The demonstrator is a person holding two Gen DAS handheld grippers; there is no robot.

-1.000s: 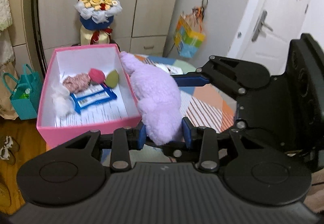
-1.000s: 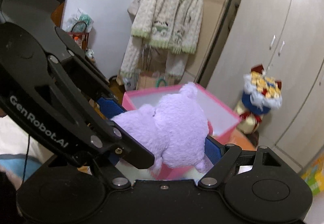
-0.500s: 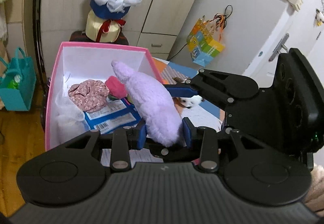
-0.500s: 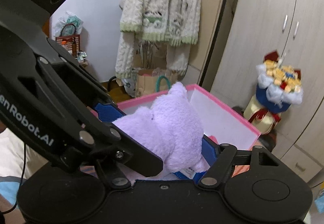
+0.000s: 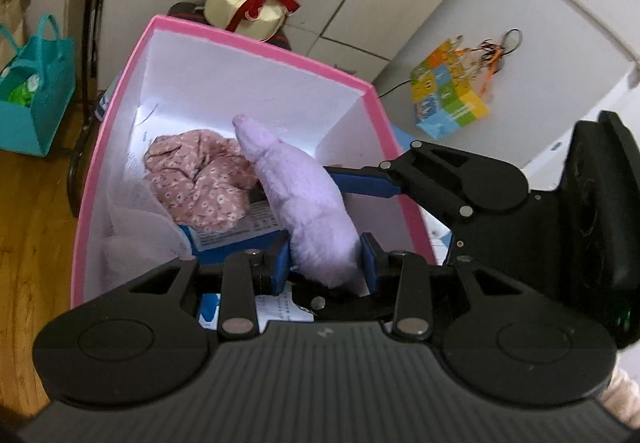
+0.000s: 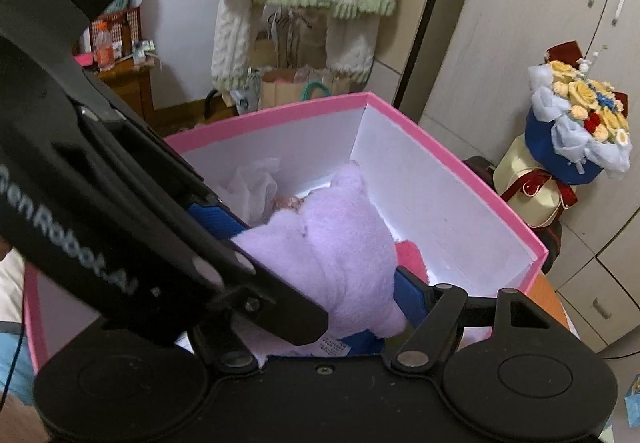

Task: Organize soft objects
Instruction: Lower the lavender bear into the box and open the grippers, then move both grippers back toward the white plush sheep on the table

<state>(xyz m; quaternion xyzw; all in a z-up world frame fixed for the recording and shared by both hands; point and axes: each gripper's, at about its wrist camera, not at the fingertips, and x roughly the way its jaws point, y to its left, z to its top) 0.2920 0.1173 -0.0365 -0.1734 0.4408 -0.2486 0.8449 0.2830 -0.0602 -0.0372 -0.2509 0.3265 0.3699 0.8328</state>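
Both the left gripper (image 5: 324,269) and the right gripper (image 6: 320,275) have their fingers clamped on the purple plush toy (image 5: 304,203), held inside the pink box (image 5: 256,39) above a floral cloth (image 5: 200,179).

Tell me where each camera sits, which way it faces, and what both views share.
Left wrist: on the left tool, looking down into the pink box; its own fingers pinch the purple plush toy, with the right tool at right.
Right wrist: on the right tool, facing the box's far corner; the left tool's black body crosses at left.
Shared: toy, box, flower bouquet.
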